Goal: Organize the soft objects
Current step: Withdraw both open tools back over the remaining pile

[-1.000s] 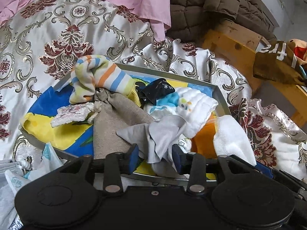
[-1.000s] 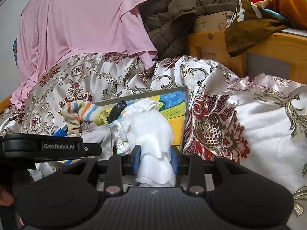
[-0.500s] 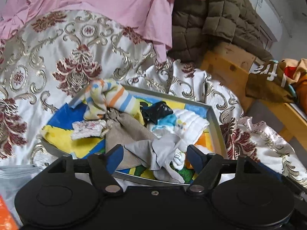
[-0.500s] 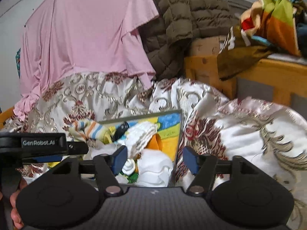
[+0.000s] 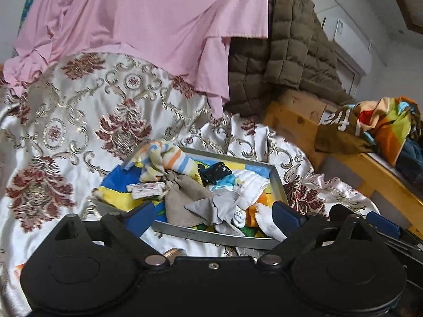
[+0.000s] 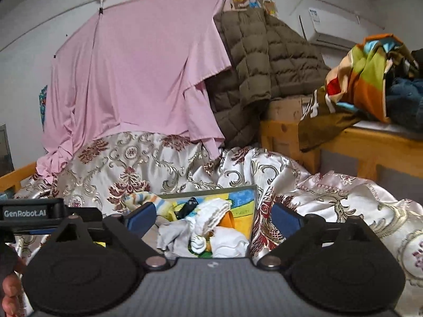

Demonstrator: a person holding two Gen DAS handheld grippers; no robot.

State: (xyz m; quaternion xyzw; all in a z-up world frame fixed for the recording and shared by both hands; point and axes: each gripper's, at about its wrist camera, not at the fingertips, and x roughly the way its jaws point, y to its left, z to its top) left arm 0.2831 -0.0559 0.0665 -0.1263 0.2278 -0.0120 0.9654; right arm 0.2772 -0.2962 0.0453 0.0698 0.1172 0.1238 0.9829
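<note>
A metal tray (image 5: 211, 233) with a colourful bottom lies on the bed and holds a heap of soft things. In it are a striped cloth (image 5: 169, 161), a grey cloth (image 5: 185, 200), a black sock (image 5: 216, 170), a white quilted cloth (image 5: 251, 185) and a plain white cloth (image 5: 267, 222). My left gripper (image 5: 214, 216) hangs over the tray's near edge, its jaws opening wide and pressing on nothing. My right gripper (image 6: 213, 218) hovers at the tray's near right corner (image 6: 255, 211), its jaws also opening, above the white quilted cloth (image 6: 214, 211) without touching it.
A brocade bedspread (image 5: 79, 121) covers the bed around the tray. Behind hang a pink sheet (image 5: 158, 26) and a brown quilted jacket (image 5: 290, 66). A wooden frame (image 5: 290, 121) at the right carries colourful clothes (image 5: 383, 124). A hand (image 6: 10, 290) holds the left gripper.
Both grippers have opened, the left letting go of the grey cloth and the right of the white cloth. Both have drawn back and up from the tray.
</note>
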